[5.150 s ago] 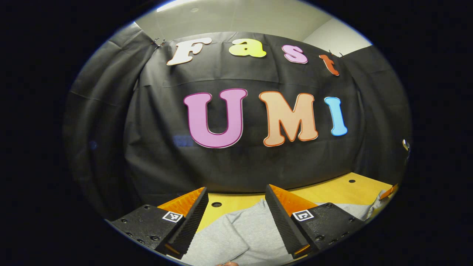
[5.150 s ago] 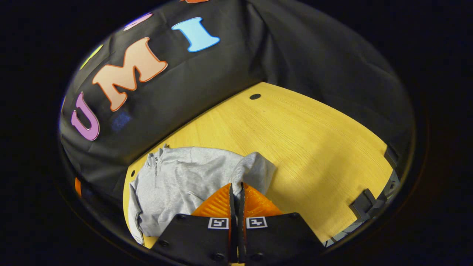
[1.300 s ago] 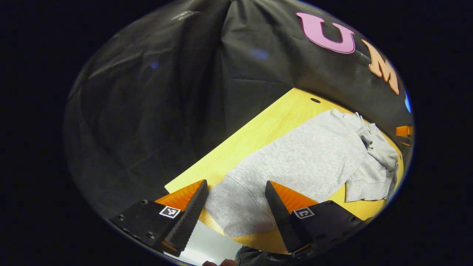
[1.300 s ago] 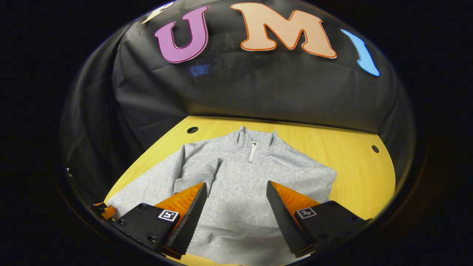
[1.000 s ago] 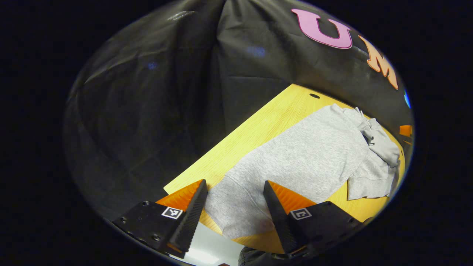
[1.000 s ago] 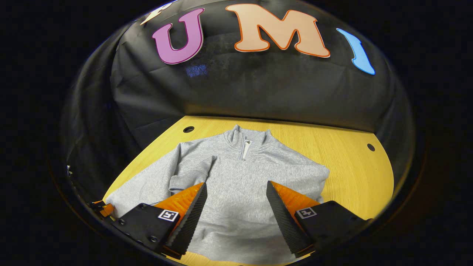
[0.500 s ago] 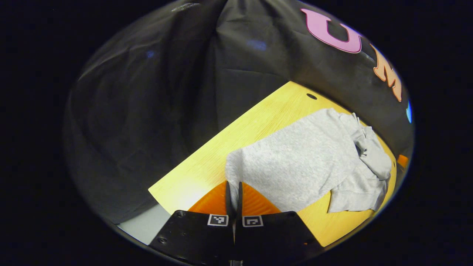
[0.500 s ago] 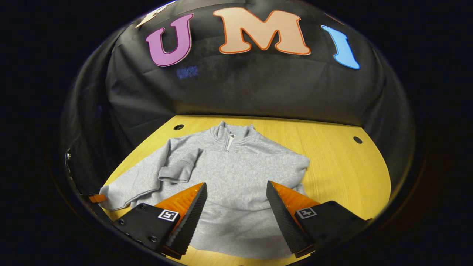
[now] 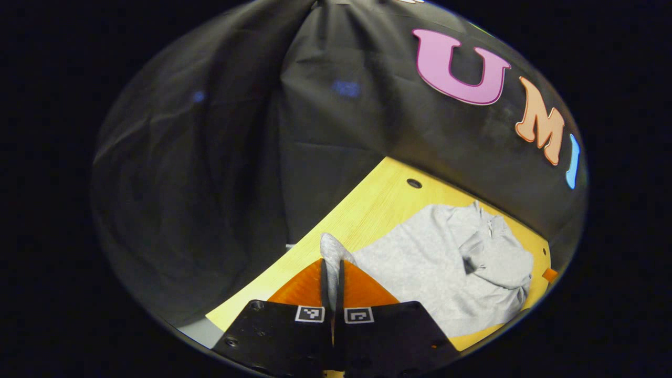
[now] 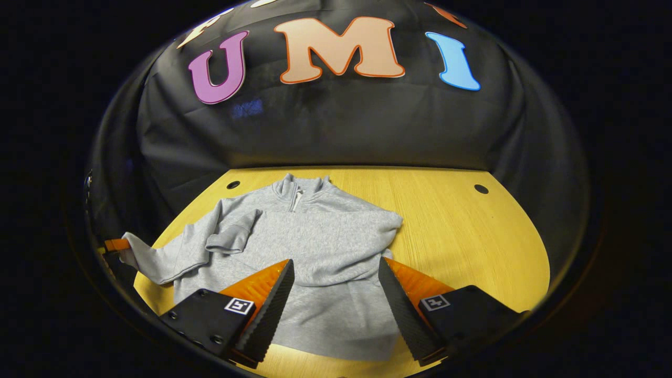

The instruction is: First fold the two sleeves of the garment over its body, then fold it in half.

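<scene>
1. The garment (image 10: 315, 247), a grey zip-neck sweatshirt, is spread on the yellow wooden table (image 10: 462, 236), collar toward the black wall at 12 o'clock in the right gripper view.
2. One sleeve (image 10: 231, 236) is seen folded over the body.
3. The other sleeve's cuff (image 9: 331, 252) is pinched between the closed jaws of the left gripper (image 9: 332, 275) and raised off the table.
4. The right gripper (image 10: 336, 294) is held above the hem, jaws spread.
</scene>
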Demonstrator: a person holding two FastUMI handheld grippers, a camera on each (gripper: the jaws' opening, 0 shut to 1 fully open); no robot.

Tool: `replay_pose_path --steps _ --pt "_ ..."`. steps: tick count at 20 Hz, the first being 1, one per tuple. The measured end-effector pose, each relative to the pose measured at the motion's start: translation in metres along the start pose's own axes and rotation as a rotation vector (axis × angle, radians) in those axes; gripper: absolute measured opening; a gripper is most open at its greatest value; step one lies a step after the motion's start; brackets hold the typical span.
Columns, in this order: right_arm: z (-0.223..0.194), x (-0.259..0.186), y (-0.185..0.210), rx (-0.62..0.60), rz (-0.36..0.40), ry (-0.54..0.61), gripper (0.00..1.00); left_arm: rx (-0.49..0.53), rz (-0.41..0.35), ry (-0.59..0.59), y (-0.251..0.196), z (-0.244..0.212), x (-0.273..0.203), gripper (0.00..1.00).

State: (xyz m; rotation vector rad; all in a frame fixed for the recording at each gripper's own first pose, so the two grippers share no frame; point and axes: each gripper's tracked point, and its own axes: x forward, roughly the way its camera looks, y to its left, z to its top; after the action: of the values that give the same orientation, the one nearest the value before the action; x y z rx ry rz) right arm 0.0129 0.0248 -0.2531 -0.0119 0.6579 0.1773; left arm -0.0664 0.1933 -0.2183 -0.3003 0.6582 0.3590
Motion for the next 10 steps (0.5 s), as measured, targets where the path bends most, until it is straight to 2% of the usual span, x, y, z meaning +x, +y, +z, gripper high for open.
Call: replay_pose_path --steps 10 --pt "-0.022 -0.040 -0.061 0.039 -0.093 0.001 0.97 0.133 -0.168 -0.072 -0.120 0.054 0.023 0.00"
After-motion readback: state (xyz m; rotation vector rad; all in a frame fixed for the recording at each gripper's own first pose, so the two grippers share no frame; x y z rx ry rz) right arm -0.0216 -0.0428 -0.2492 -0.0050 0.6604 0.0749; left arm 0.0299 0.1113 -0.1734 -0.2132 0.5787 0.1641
